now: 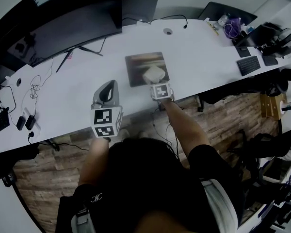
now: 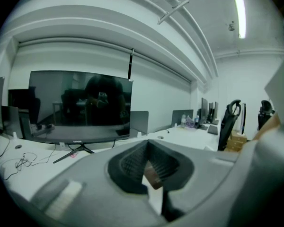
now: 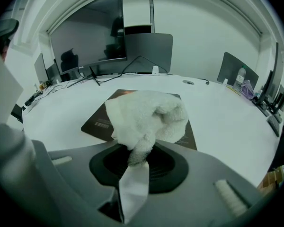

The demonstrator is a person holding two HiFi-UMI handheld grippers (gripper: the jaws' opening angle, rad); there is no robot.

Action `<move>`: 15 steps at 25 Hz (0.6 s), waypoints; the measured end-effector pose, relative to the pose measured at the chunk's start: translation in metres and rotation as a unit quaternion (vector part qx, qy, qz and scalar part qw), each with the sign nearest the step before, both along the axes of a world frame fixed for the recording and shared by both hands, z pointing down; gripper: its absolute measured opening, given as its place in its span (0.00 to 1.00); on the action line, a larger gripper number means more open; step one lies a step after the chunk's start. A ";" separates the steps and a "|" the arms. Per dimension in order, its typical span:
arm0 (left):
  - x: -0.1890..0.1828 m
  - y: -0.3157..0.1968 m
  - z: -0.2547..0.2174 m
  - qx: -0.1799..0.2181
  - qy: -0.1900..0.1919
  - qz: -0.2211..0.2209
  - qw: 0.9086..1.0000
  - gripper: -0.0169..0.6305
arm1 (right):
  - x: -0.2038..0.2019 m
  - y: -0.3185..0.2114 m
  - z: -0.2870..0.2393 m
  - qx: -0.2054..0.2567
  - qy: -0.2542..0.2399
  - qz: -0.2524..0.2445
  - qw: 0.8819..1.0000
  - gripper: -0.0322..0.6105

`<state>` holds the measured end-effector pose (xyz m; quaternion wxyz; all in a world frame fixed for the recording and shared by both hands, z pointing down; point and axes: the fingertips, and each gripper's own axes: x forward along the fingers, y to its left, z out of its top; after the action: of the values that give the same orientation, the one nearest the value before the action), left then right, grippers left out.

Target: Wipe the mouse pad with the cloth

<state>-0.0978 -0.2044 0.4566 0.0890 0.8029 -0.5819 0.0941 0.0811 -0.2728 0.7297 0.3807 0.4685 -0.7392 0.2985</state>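
Two grippers: right gripper (image 1: 157,84) pinching cloth (image 3: 149,115) on mouse pad (image 1: 138,67); left gripper (image 1: 109,89) closed, empty. Press lightly, sweep edge to edge w/o shifting pad.

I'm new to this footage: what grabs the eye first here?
A white cloth bunched in the shut right gripper, over a dark mouse pad on the white desk. Behind stands a big dark monitor; the left gripper, shut and empty, hangs near the desk's front edge.
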 end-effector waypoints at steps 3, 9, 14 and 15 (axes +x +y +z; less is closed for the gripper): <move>-0.006 0.001 0.000 0.000 0.001 -0.005 1.000 0.02 | -0.010 0.010 0.005 -0.019 0.003 -0.007 1.000 0.18; -0.015 0.002 0.000 0.002 0.002 -0.009 1.000 0.02 | -0.030 0.032 0.013 -0.058 0.008 -0.021 0.998 0.18; -0.023 0.000 -0.001 0.005 0.004 -0.010 1.000 0.02 | -0.048 0.049 0.019 -0.089 0.011 -0.031 0.996 0.18; -0.025 0.000 -0.001 0.005 0.004 -0.011 1.000 0.02 | -0.052 0.051 0.021 -0.093 0.010 -0.033 0.995 0.18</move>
<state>-0.1229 -0.2041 0.4557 0.0883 0.7973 -0.5906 0.0876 0.0296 -0.2214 0.7504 0.4394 0.4095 -0.7196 0.3484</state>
